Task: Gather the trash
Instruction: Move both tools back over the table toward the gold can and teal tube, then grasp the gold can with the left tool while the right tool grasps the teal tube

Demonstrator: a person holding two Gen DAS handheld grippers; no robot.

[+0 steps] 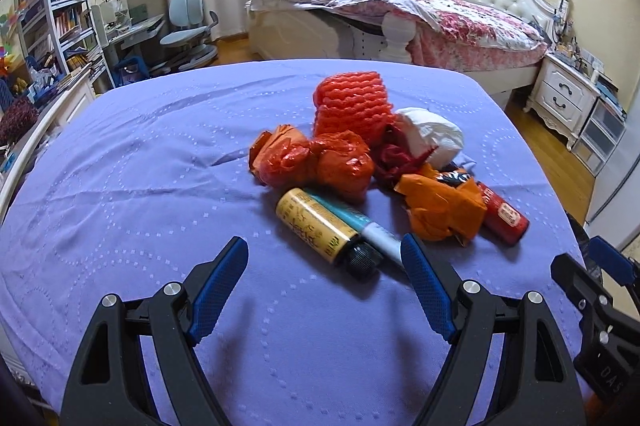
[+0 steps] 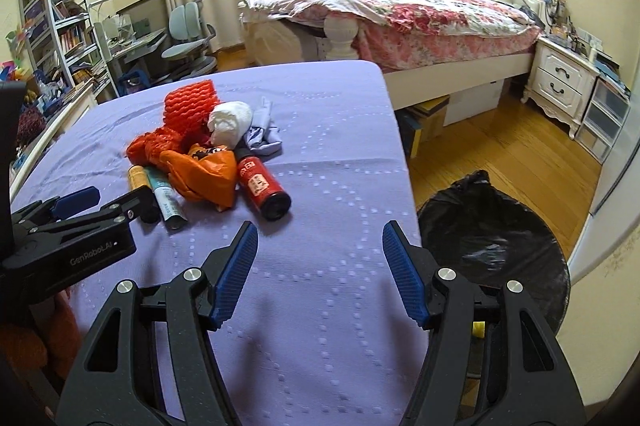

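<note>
Trash [image 1: 360, 166] heaped near mattress [image 1: 140, 166] far edge; left gripper [image 1: 324, 258] and right gripper [image 2: 318, 246] both spread apart, gripping nothing.

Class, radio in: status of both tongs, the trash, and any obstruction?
Left tongs open, empty, nearing the yellow cylindrical bottle. Right tongs open, empty. Trash heaped on the purple cloth; black-lined bin alongside. Nothing blocking.

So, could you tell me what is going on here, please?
A person is clearing a trash pile off a purple-covered table. The left hand-held gripper is open just short of the yellow bottle; the right hand-held gripper is open and empty. A black-lined bin waits beside the table.
</note>
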